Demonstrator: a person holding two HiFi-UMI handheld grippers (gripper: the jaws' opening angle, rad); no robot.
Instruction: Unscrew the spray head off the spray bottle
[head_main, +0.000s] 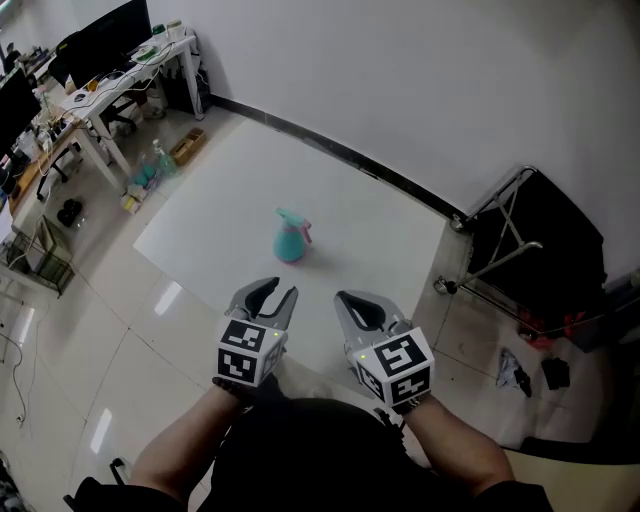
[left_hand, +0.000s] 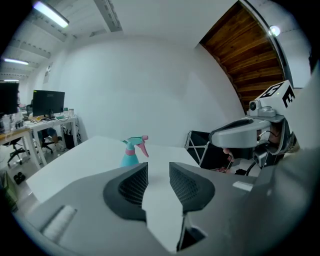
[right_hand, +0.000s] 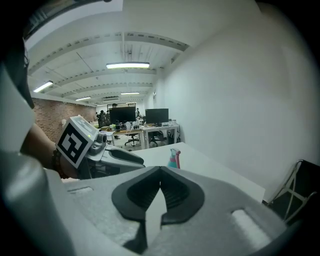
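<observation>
White worktop under a plain white wall

Bare pale wall (head_main: 400, 80) runs along the far side of the big white worktop (head_main: 220, 210), and glossy light floor tiles (head_main: 90, 330) spread out to my left. Further off on that side stand office desks (head_main: 120, 80) with dark monitors (head_main: 100, 40) and clutter. To my right a black folding frame (head_main: 530, 250) stands by the wall. My right gripper view takes in strip lights (right_hand: 127, 65) on a ribbed ceiling and a brick wall (right_hand: 50, 110) far back.

The teal spray bottle (head_main: 290, 240) stands upright, alone near the middle of the worktop, with its spray head (head_main: 294, 219) and pink trigger on top. It is well ahead of both my grippers and touches neither.

My left gripper (head_main: 282, 290) hovers over the near edge, its fingers (left_hand: 134, 185) apart with nothing between them. My right gripper (head_main: 342, 298) is just beside it, fingers (right_hand: 175, 192) pressed together, empty
</observation>
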